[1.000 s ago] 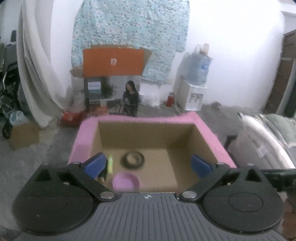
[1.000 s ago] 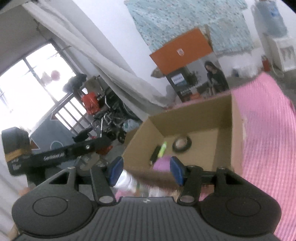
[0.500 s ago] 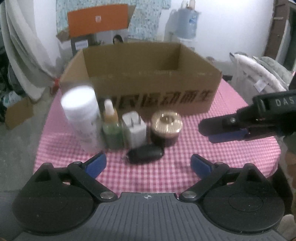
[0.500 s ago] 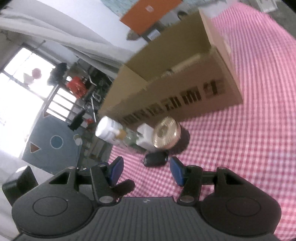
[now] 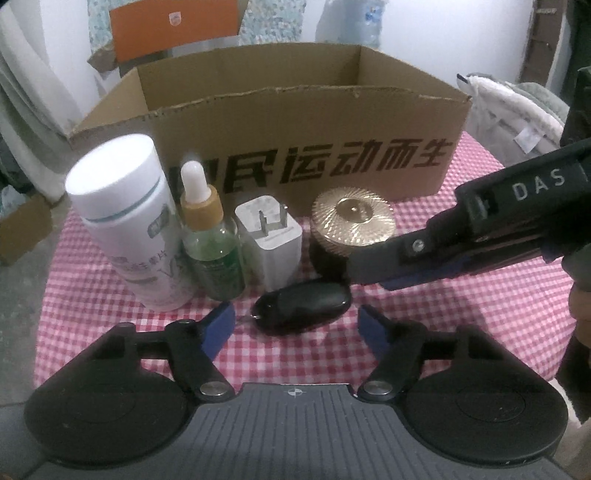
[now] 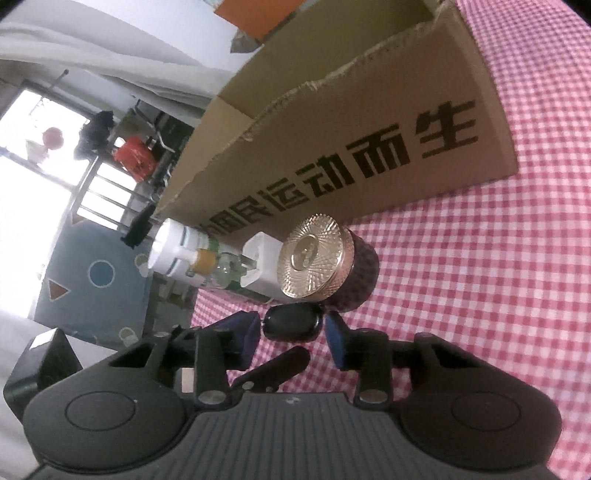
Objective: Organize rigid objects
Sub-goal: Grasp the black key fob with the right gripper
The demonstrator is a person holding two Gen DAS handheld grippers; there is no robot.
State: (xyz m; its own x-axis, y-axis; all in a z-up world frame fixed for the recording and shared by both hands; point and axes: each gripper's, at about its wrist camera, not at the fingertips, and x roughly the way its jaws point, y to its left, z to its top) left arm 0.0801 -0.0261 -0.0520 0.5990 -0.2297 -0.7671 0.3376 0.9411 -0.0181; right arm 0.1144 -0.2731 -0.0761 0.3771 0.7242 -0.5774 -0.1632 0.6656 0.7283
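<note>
At centre frame, the black key fob [image 5: 301, 306] lies on the checked surface [image 5: 461, 314] before the box [image 5: 295, 147]. Left tongs [image 5: 297, 326] gape open; right tongs [image 6: 291, 334] straddle it, open.

— What is seen behind the table?
— A white wall [image 5: 424, 33] is seen, with an orange board [image 5: 173, 33] set against it and a pale curtain [image 5: 22, 110] hung at the left.
— And elsewhere?
— A bright window [image 6: 33, 177] is shown, a patterned floor mat [image 6: 96, 280] is laid below it, and a red object [image 6: 135, 160] is placed nearby.
</note>
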